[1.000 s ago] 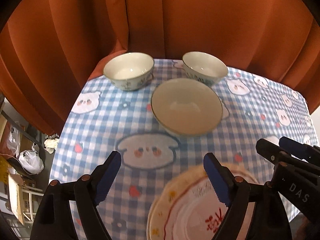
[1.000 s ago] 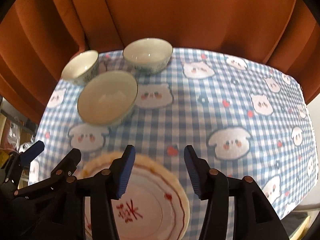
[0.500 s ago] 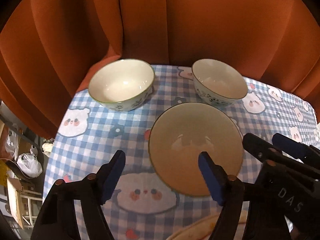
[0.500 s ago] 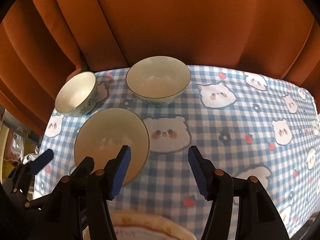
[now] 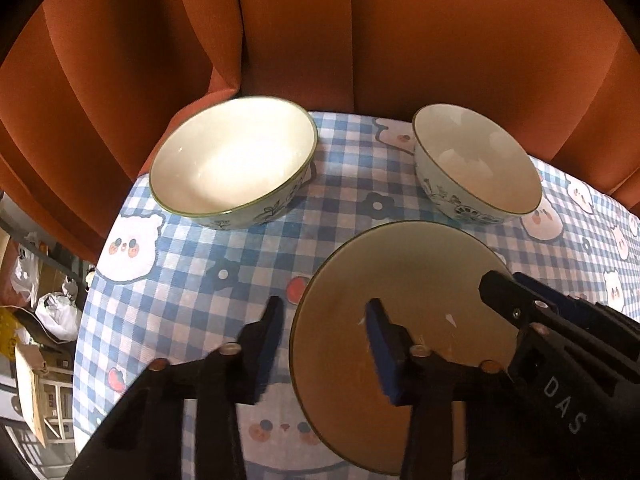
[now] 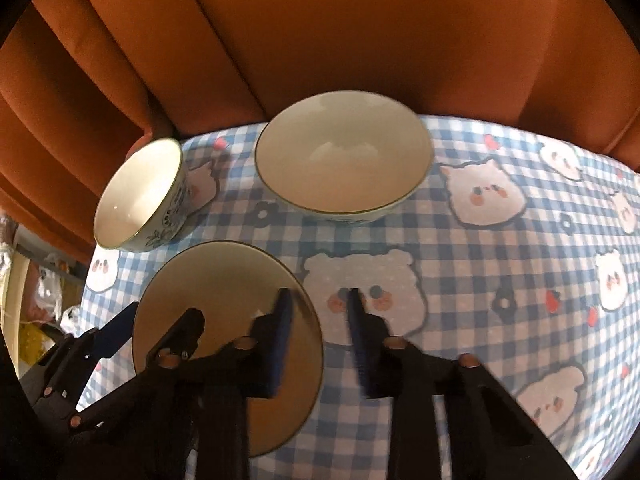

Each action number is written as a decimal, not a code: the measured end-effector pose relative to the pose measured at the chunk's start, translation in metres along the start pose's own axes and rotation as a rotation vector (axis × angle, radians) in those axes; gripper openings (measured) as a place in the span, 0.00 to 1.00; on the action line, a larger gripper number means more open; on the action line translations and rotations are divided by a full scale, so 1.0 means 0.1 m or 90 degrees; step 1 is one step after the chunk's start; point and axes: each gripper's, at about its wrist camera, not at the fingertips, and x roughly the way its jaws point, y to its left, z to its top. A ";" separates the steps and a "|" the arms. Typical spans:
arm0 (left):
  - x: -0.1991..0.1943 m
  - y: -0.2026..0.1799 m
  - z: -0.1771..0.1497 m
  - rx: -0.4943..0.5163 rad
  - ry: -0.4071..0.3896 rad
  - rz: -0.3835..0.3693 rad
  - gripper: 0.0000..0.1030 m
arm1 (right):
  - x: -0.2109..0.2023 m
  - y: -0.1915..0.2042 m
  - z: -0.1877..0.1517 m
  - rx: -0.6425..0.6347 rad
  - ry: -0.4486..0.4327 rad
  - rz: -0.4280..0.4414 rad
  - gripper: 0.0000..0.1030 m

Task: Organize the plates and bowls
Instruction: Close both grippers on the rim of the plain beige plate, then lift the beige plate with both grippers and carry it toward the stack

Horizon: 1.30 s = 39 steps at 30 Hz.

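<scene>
A wide beige bowl point(image 5: 400, 280) sits on the checked tablecloth, also in the right wrist view point(image 6: 224, 288). My left gripper point(image 5: 324, 332) is open and straddles its left rim, one finger outside and one inside. My right gripper point(image 6: 320, 320) is open and straddles its right rim in the same way. Behind stand two white bowls with blue flower patterns: one at the far left point(image 5: 236, 168) point(image 6: 140, 196), one at the far right point(image 5: 476, 164) point(image 6: 344, 164).
The blue-and-white checked tablecloth point(image 6: 500, 280) with bear faces covers a round table. An orange curtain point(image 5: 320, 32) hangs close behind the far edge. Clutter lies on the floor left of the table point(image 5: 36, 320).
Both grippers moved forward from over the red-patterned plate to the beige bowl and narrowed around its opposite rims. The plate has left both views.
</scene>
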 end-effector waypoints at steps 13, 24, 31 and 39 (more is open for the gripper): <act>-0.09 -0.10 -0.03 0.013 0.009 0.030 0.24 | -0.02 0.01 -0.04 -0.010 0.010 0.001 0.18; -0.65 -0.30 -0.28 0.040 -0.038 0.004 0.24 | -0.53 -0.13 -0.24 0.012 -0.039 -0.023 0.18; -1.04 -0.48 -0.44 0.068 -0.071 -0.024 0.24 | -1.01 -0.27 -0.48 0.041 -0.079 -0.046 0.18; -1.41 -0.75 -0.70 0.091 -0.091 -0.065 0.24 | -1.50 -0.48 -0.79 0.067 -0.111 -0.077 0.18</act>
